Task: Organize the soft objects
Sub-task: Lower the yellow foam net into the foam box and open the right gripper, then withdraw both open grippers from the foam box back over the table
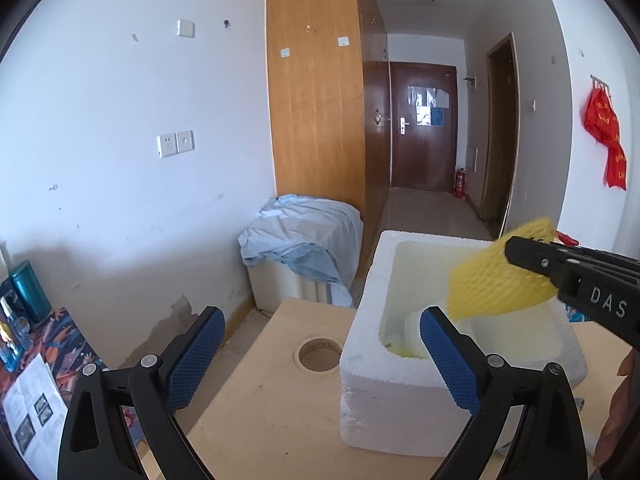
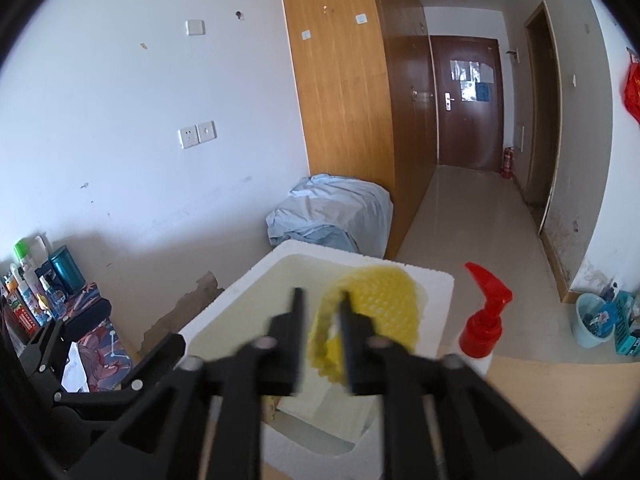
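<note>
We look along two hand-held grippers toward a white foam box point(image 1: 400, 392) that sits on a pale wooden surface point(image 1: 256, 412). The left hand-held gripper point(image 1: 320, 354) has its blue-padded fingers spread wide apart with nothing between them; its right finger overlaps the box's near rim. The right hand-held gripper point(image 2: 322, 300) reaches over the box's open top, its jaws partly apart. The yellow foam net point(image 2: 372, 312) shows past the right finger, blurred, so we cannot tell whether it still touches a pad or hangs free. From the left wrist view the same net appears at that gripper's tip, above the box's hollow, and it hides part of the far wall. Something pale and yellow-green lies at the bottom of the box, too hidden to name. A red-topped spray bottle point(image 2: 482, 320) stands just beside the box, its lower body cut off by the gripper. A hand's edge shows at the left view's right margin.
</note>
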`<state>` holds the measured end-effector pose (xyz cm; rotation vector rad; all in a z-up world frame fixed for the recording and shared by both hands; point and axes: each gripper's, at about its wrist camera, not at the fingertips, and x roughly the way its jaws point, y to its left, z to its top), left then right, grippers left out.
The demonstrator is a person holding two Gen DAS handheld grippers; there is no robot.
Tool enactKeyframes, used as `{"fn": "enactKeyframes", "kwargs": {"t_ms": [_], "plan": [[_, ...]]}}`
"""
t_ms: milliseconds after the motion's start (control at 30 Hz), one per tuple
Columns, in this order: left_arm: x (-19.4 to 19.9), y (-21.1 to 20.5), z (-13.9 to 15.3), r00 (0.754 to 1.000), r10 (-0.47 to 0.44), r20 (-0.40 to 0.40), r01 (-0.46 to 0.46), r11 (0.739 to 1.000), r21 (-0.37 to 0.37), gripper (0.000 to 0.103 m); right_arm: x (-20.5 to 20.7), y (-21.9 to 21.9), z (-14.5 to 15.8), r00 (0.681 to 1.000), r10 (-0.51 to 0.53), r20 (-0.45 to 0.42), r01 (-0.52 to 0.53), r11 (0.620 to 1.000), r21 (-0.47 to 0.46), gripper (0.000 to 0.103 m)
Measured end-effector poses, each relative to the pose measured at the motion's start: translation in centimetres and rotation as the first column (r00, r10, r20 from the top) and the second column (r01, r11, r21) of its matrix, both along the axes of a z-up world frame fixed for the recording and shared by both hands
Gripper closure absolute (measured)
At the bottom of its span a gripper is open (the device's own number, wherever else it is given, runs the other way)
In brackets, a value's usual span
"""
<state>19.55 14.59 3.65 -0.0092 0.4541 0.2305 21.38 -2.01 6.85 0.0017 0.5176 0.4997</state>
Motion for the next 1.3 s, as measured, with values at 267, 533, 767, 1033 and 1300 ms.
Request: {"fn": "enactKeyframes", "kwargs": {"t_ms": [267,533,767,1033,1300], "plan": [[-0.1,0.3,0.0,1.0,0.0,-0.007,0.0,1.0,-0.013,0.005,-1.4,-0.5,1.0,0.999,-0.011,0.037,0.01,1.0,0.025,0.024],[-1.7,-0.3,0.5,1.0,-0.012,0.004,0.012,1.0,-0.005,0.005,-3.4,-1.1,1.8,0.999,-0.002,0.041,0.001,1.0,0.029,0.024],[-5.0,-1.4,1.3,1.0,-0.027,0.016,0.027,1.0,-0.001,0.005,-6.7,-2.5,3.2,0.997,-0.023,0.074,0.021,0.999,0.024,0.024],[-10.4,-3.2,2.5,0.998,-0.058,0.036,0.058,0.998,0.008,0.005,-12.2,-5.7,4.1,0.993,-0.054,0.104,0.048,0.997,0.053,0.024],[-15.5,-5.5,2.8,0.996,-0.074,0.045,0.073,0.997,0.013,0.005,-17.0,-8.8,3.7,0.988,-0.097,0.118,0.089,0.994,0.07,0.018]]}}
